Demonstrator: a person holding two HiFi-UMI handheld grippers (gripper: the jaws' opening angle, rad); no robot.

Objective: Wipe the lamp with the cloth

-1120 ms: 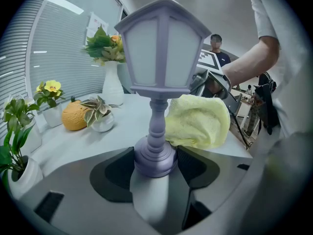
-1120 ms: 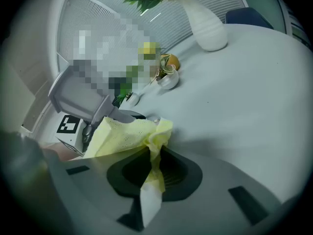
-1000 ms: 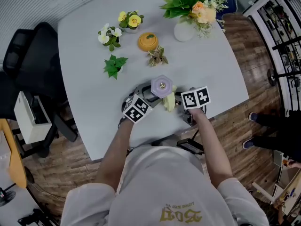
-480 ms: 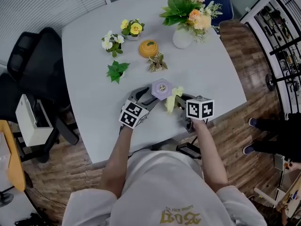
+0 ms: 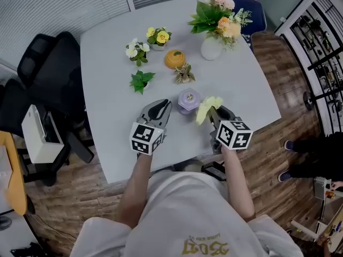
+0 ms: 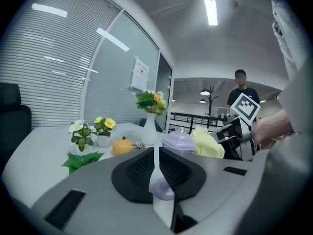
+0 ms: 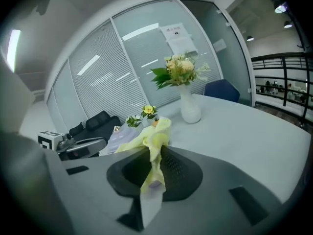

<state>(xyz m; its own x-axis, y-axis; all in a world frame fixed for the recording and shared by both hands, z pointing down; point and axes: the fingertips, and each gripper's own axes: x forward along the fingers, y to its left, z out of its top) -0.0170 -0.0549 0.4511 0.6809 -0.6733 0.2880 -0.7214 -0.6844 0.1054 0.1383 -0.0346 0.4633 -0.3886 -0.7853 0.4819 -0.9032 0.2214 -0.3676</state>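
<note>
The pale grey worktop (image 5: 107,63) carries one small lilac plastic lamp (image 5: 188,100) near its centre, and one soft yellow cloth (image 5: 208,107) at the lamp's 3 o'clock. Toward 12 o'clock stand one white ceramic vase of flowers (image 5: 211,48) and one orange pumpkin-shaped ornament (image 5: 174,59). There are four little plants: one white-flowered plant (image 5: 135,51), one yellow-flowered plant (image 5: 157,37), one green leafy plant (image 5: 141,81) and one brownish spiky plant (image 5: 184,74).

A pale grey shirt (image 5: 182,208) with short sleeves (image 5: 99,232) is worn, filling the lower centre of the head view. Yellow lettering (image 5: 206,246) is printed on its front and is seen inverted at the bottom edge of the frame.
</note>
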